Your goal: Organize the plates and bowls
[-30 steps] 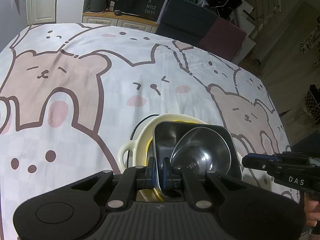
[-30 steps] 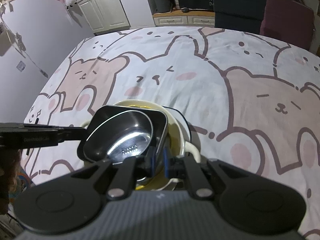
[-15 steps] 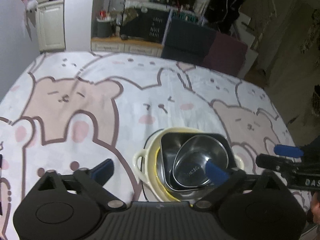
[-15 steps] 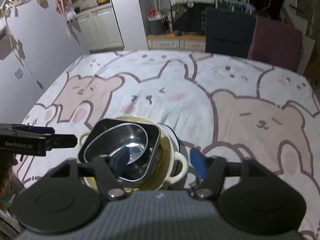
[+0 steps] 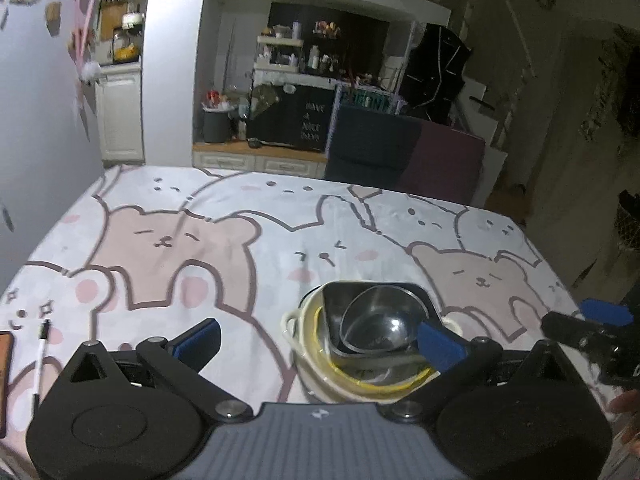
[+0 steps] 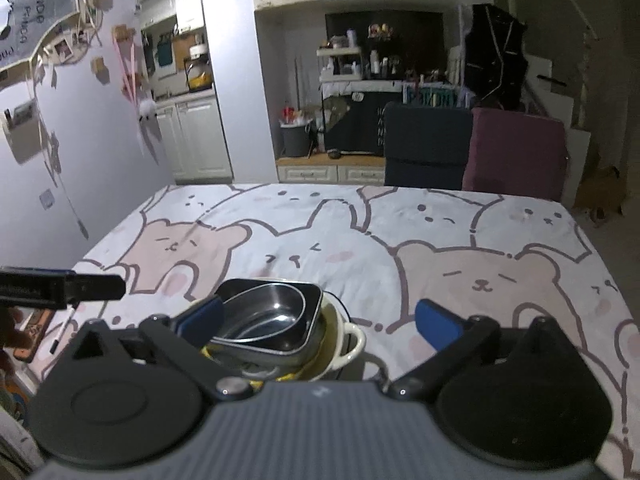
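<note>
A stack of dishes stands on the bear-print tablecloth [image 5: 224,248]. A round steel bowl [image 5: 380,326] sits in a square steel dish [image 5: 336,300], inside a cream two-handled pot [image 5: 294,324] with a yellow rim. The stack also shows in the right wrist view: bowl [image 6: 264,316], square dish [image 6: 308,304], pot [image 6: 352,340]. My left gripper [image 5: 320,340] is open and empty, pulled back above the stack. My right gripper [image 6: 320,322] is open and empty, also above and behind it. Each gripper shows at the edge of the other's view.
A pen [image 5: 40,356] and an orange-brown object [image 5: 6,380] lie at the table's left edge. Two chairs, dark [image 6: 428,148] and maroon [image 6: 516,156], stand at the far edge. Cabinets and shelves are behind.
Both grippers opened, letting go of the stack's rim, then rose and drew back. The stack stays on the table.
</note>
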Demonstrator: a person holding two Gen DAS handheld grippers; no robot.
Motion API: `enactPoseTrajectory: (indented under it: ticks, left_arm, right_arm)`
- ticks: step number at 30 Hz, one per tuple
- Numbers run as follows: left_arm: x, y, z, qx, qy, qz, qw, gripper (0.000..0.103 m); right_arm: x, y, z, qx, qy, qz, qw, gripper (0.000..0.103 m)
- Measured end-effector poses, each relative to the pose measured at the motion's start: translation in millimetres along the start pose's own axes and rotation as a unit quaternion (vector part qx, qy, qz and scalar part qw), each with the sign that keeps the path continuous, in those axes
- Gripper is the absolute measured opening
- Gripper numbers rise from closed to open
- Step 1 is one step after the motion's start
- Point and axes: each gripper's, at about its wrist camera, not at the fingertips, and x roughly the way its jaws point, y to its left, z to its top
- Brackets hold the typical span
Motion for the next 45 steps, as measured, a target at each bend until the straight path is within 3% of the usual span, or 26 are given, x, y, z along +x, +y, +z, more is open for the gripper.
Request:
enactPoseTrajectory:
  ticks: [3,6,12,23,34,45]
  left_arm:
    - [-13.5,-5.7,-14.3,0.023,-0.018,0.022,0.9993,0.103]
    - [-24.9,-5.5,-28.4,0.023,-0.031,0.017,0.9991,0.103]
    - [-37.0,-3.2,-50.3,0.013,-0.035,0.012,0.9992,0.103]
    - [-51.7,-11.6,-86.3,0.047,-0.038,0.028,0.9978,0.103]
    - [-61.0,-14.7,-102.9,0.063,-0.053,0.034,0.996,0.103]
    - [-60.0,-15.4,-104.7,0.069,-0.055,0.033,0.9956,0.103]
  right_arm:
    - [-12.0,-0.2,-11.5,0.007,-0.015,-0.004,1.0,0.103]
    - [-22.0,-0.8,-21.6,0.012,-0.031,-0.014,0.999,0.103]
    - [-42.8,3.5,-48.3,0.011,-0.056,-0.031,0.998,0.103]
    - [-60.9,10.7,-87.4,0.007,-0.076,-0.051,0.996,0.103]
    - [-74.3,24.6,-115.0,-0.022,-0.094,-0.056,0.994,0.103]
    - [-78.1,23.7,-117.6,-0.021,-0.101,-0.058,0.993,0.103]
